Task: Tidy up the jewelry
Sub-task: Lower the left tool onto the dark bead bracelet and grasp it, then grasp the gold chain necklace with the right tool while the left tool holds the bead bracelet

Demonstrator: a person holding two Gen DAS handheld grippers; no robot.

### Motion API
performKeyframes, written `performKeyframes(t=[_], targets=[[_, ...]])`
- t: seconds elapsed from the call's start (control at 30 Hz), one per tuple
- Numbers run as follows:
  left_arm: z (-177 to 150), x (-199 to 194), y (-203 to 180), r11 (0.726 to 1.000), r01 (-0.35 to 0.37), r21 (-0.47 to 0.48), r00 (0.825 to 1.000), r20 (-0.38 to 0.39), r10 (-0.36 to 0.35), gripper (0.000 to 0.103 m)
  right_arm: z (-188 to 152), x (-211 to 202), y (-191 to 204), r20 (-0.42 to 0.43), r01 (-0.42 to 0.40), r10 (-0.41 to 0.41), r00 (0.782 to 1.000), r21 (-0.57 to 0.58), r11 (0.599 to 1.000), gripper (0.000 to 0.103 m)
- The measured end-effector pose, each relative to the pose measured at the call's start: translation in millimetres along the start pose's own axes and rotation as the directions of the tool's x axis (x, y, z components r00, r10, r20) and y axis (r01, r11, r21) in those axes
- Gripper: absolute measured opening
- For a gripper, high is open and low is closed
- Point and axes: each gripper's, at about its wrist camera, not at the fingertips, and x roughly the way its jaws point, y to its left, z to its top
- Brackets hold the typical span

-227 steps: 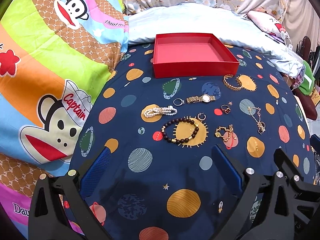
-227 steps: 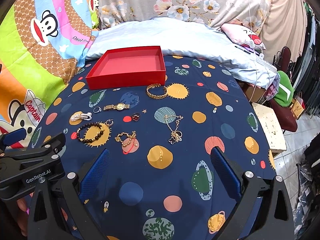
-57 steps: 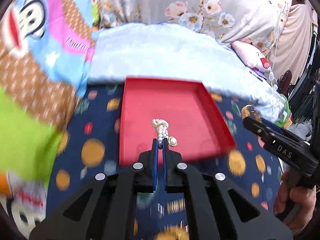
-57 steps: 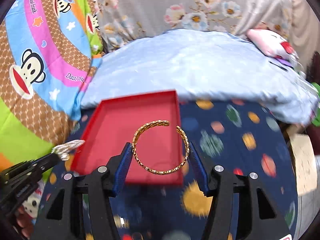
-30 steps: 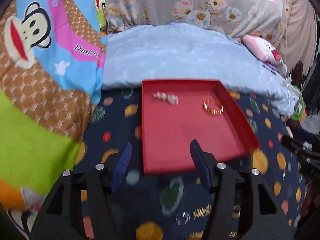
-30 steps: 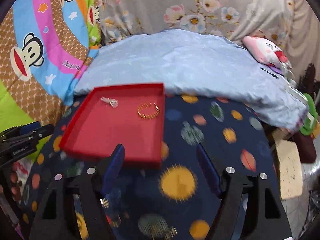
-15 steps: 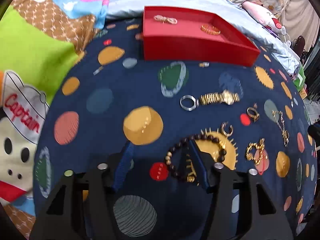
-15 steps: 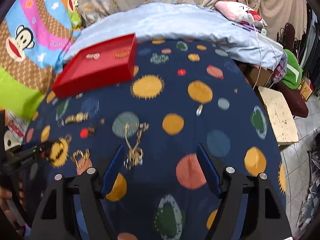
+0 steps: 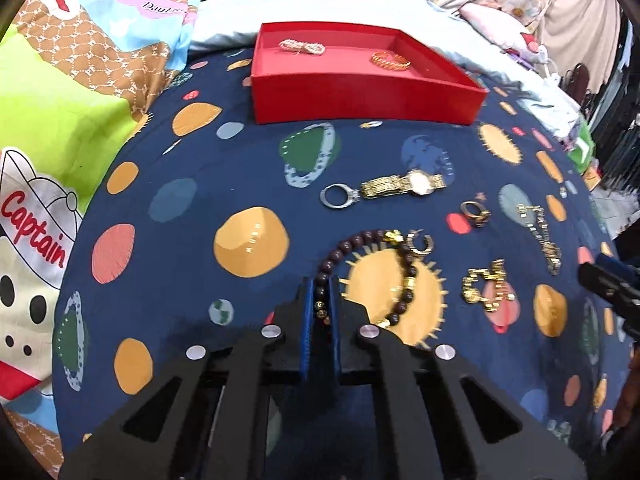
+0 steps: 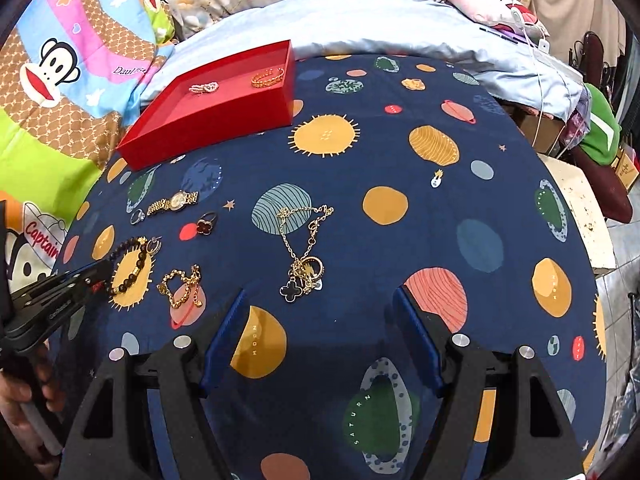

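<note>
My left gripper (image 9: 321,286) is shut on the near side of the dark bead bracelet (image 9: 404,276), which still lies on the navy planet-print cloth (image 9: 248,152). My right gripper (image 10: 320,300) is open and empty, just short of the gold necklace with a black clover charm (image 10: 304,252). The red tray (image 9: 360,100) at the back holds a pearl bracelet (image 9: 302,46) and a gold bangle (image 9: 390,60). A gold watch (image 9: 402,184), a silver ring (image 9: 338,196), a red-stone ring (image 9: 474,212), a hoop earring (image 9: 422,242) and a gold chain bracelet (image 9: 486,288) lie on the cloth.
A colourful monkey-print blanket (image 9: 60,80) lies to the left and a pale blue quilt (image 10: 380,20) behind the tray. The bed edge drops off at the right toward a white stool (image 10: 584,208) and a green item (image 10: 600,132).
Both grippers dropped the pearl bracelet and the gold bangle in the tray, then pulled back over the cloth. In the last half second my left gripper closed on the bead bracelet.
</note>
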Motion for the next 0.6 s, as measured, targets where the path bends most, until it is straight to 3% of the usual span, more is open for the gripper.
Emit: performKeyframes(t=[0.4,0.6], targets=[[22.5,-62.5,-8.9,0.996,0.086,-0.004,0.99,0.113,-0.085,0.007,14.3,25.4,2.9,-0.024,-0.043,0.043,0.999,0.008,0.999,0.048],[24.8,-67.4,-7.8,0.995,0.098,-0.012,0.988,0.118,-0.096,0.007,27.9,32.3,1.6,-0.018,-0.05,0.05,0.999,0.02,0.999,0.047]])
